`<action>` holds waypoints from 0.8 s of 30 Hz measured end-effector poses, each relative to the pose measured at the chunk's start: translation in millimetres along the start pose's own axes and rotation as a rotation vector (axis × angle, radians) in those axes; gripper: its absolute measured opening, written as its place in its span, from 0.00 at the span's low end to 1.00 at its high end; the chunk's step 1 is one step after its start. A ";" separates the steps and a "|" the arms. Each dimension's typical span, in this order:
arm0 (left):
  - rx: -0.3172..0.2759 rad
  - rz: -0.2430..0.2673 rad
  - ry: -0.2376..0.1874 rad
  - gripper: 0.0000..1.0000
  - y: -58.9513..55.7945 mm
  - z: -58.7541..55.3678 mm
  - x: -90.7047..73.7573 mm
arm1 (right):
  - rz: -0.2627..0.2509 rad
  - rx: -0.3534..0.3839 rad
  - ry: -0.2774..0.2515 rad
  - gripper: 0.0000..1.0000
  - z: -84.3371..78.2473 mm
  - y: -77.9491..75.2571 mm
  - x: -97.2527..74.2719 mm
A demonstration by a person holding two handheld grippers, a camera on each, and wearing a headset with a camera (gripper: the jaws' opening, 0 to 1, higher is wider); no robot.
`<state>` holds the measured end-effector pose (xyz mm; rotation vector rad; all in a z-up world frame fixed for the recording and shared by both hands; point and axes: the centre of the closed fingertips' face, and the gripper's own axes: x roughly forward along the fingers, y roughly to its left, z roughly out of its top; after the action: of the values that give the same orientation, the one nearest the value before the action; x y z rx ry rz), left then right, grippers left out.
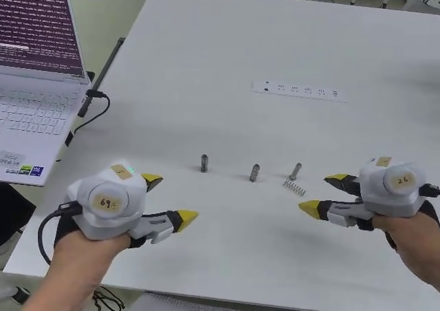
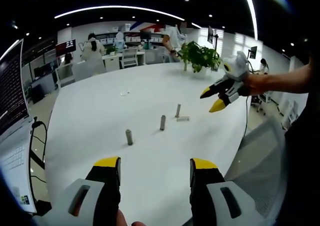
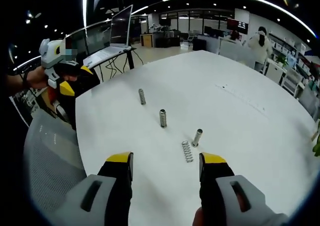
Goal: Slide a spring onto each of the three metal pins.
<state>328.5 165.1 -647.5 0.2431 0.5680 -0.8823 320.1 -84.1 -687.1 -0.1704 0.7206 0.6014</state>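
Three short metal pins stand in a row on the white table [image 1: 206, 63]. The left pin [image 1: 204, 163] and the middle pin [image 1: 254, 173] look ribbed, as if a spring sits on each. The right pin [image 1: 295, 171] looks smooth and bare, clearest in the right gripper view [image 3: 197, 137]. A loose spring [image 1: 293, 187] lies flat just in front of it [image 3: 187, 151]. My left gripper [image 1: 170, 199] hovers open at the near left, nothing between its jaws [image 2: 155, 163]. My right gripper [image 1: 323, 194] is open at the near right, pointing at the loose spring [image 3: 167, 161].
An open laptop [image 1: 34, 84] sits at the left table edge with a black cable [image 1: 96, 108] beside it. A white power strip [image 1: 299, 91] lies further back. The table's near edge runs just below both grippers. An office with people and a plant [image 2: 200, 56] lies beyond.
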 end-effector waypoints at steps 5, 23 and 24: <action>0.009 -0.008 0.007 0.51 -2.1 1.7 2.8 | -0.024 0.031 -0.018 0.55 -2.7 -4.5 -13.8; 0.024 -0.016 0.023 0.51 2.8 8.2 6.4 | -0.093 0.185 -0.140 0.68 -7.8 3.9 -59.4; 0.022 -0.016 0.022 0.51 3.1 8.6 6.2 | -0.095 0.189 -0.142 0.68 -9.6 5.7 -60.8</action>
<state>337.2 159.2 -644.0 0.2689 0.5817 -0.9028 275.4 -110.6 -653.6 0.0131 0.6244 0.4471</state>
